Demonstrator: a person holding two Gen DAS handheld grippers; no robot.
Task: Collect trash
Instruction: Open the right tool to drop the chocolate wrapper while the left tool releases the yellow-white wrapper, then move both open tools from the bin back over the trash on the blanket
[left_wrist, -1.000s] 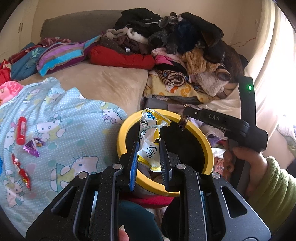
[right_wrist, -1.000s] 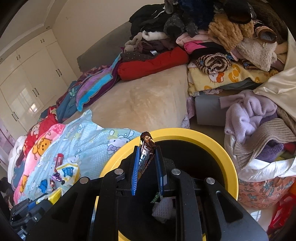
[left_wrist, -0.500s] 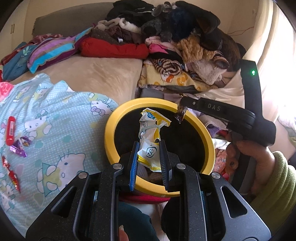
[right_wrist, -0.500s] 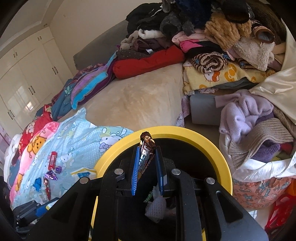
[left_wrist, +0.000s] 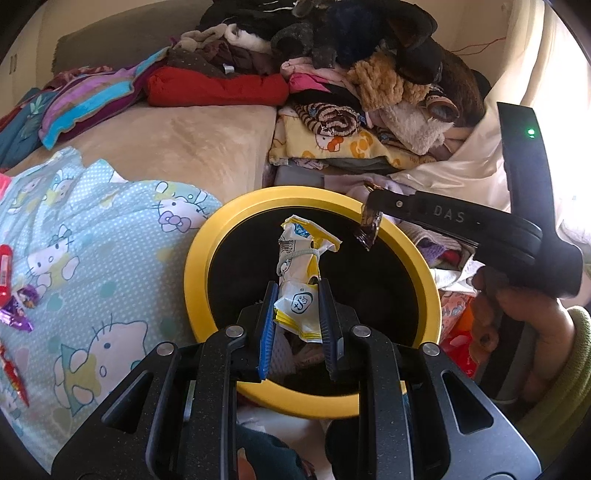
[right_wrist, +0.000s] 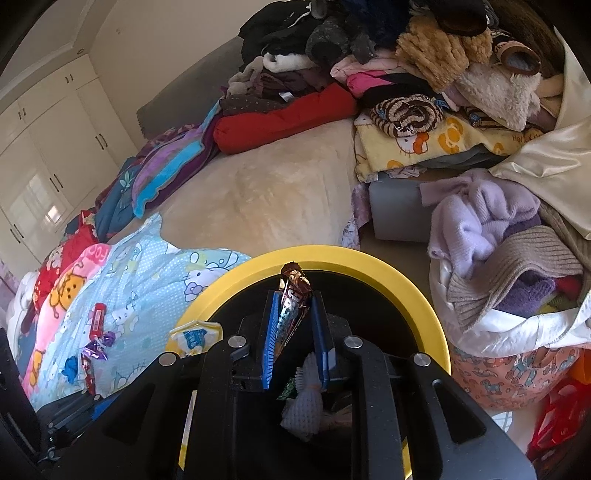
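Observation:
My left gripper (left_wrist: 298, 286) is shut on a crumpled white and yellow wrapper (left_wrist: 299, 258), held over the black mouth of a yellow-rimmed bin (left_wrist: 195, 258). My right gripper (right_wrist: 295, 295) is shut on a brown chocolate bar wrapper (right_wrist: 291, 291), also above the bin (right_wrist: 406, 291). In the left wrist view the right gripper (left_wrist: 371, 206) reaches in from the right, with the brown wrapper (left_wrist: 369, 230) hanging at the bin's far rim. The white and yellow wrapper (right_wrist: 194, 338) shows at the bin's left rim in the right wrist view. Some trash lies inside the bin.
On the Hello Kitty blanket (left_wrist: 92, 258) to the left lie a red wrapper (right_wrist: 98, 319) and purple wrappers (right_wrist: 96, 349). A heap of clothes (left_wrist: 369, 74) fills the back. A basket of knitwear (right_wrist: 517, 277) stands right of the bin. A hand (left_wrist: 517, 306) holds the right gripper.
My left gripper has carried the white and yellow wrapper forward and down over the bin; the blanket slid left in its view. The right gripper has barely moved and keeps the brown wrapper.

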